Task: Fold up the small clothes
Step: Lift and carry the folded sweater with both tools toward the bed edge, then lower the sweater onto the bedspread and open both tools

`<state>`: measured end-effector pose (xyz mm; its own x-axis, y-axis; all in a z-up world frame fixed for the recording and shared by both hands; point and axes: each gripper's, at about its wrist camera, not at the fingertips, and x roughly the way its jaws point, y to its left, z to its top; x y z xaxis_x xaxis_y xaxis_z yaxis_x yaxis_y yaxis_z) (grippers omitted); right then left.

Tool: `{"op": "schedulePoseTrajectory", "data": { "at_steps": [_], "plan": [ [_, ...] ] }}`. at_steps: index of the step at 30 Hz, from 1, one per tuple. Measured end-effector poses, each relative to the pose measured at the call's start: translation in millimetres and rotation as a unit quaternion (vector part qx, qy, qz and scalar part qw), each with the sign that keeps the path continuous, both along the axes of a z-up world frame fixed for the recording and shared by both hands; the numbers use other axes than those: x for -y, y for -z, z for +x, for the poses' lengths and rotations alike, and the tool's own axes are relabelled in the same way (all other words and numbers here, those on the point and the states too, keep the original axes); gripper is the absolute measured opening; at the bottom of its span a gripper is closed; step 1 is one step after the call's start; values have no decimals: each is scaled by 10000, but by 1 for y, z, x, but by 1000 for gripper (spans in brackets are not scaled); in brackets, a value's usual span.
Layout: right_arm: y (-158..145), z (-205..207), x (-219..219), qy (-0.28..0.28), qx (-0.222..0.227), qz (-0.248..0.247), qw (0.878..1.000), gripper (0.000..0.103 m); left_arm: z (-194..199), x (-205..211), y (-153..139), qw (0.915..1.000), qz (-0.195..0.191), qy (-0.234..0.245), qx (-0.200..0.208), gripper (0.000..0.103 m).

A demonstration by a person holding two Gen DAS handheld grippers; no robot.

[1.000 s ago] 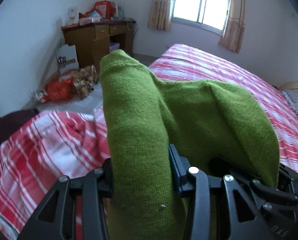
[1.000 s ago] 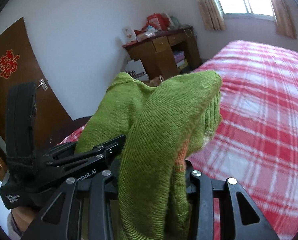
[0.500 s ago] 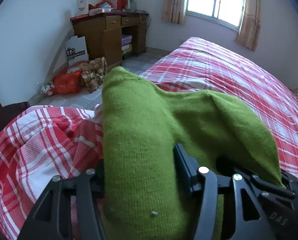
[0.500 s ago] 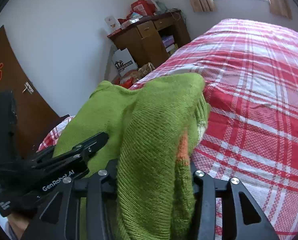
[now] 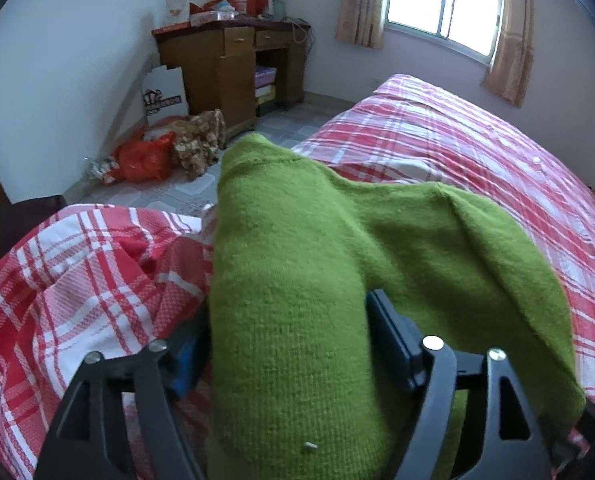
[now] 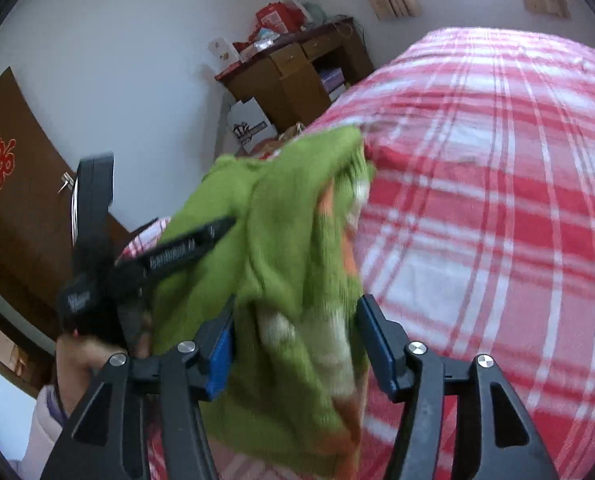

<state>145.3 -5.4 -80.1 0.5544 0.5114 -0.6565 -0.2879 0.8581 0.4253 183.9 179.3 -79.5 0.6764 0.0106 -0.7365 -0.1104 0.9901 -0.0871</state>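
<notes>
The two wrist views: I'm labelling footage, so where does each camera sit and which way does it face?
Left wrist: on the left tongs, angled down across the green sweater and plaid bed; only its own fingers show.
Right wrist: on the right tongs, facing likewise; the left tongs and a hand show.
Shared: sweater, bed, wooden desk.

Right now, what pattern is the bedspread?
Red, pink and white plaid bedspread, clearest in the right wrist view.

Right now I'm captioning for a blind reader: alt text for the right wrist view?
A green knit garment hangs between the right tool's just-opened blue pads, above a red plaid bedspread; a wooden desk stands behind.
</notes>
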Motion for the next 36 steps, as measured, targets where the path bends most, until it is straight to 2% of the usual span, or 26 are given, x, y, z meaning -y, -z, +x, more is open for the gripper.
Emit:
{"op": "schedulePoseTrajectory", "data": {
  "at_steps": [2,4,9,13,15,17,20,22,25,29,35,36],
  "plan": [
    [13,-1,-1,19,-138,80,9999,61,-1,-2,0,10000,-16,-2,-17,81],
    [15,-7,2,59,2,139,9999,61,-3,-3,-3,10000,-11,30,-41,81],
    [14,-10,-3,-20,13,-96,10000,61,-34,-3,-20,9995,158,259,-56,81],
    [11,-14,-13,-49,43,-509,9987,53,-80,-11,-28,9986,-118,508,67,81],
    [10,-16,-14,-29,-60,-511,9987,48,-97,-14,-21,9984,-269,507,19,81],
    [11,-19,-12,70,-261,-304,9992,45,-102,-14,-8,9971,-513,532,-171,81],
    [17,-20,-3,241,-627,244,9974,39,-101,-13,9,9969,-570,422,-348,80],
    [22,-20,5,354,-911,697,9928,35,-98,-13,8,9968,-626,340,-369,74],
    [26,-26,12,381,-1094,1042,9878,31,-96,-9,0,9972,-511,360,-410,63],
    [34,-28,22,465,-1133,1336,9834,27,-99,-7,-3,9976,-317,401,-461,61],
    [30,-41,19,476,-873,1114,9888,27,-120,-4,-8,9983,249,371,-369,64],
    [25,-48,19,517,-775,954,9911,32,-126,-2,-11,9981,420,348,-292,65]
  ]
}}
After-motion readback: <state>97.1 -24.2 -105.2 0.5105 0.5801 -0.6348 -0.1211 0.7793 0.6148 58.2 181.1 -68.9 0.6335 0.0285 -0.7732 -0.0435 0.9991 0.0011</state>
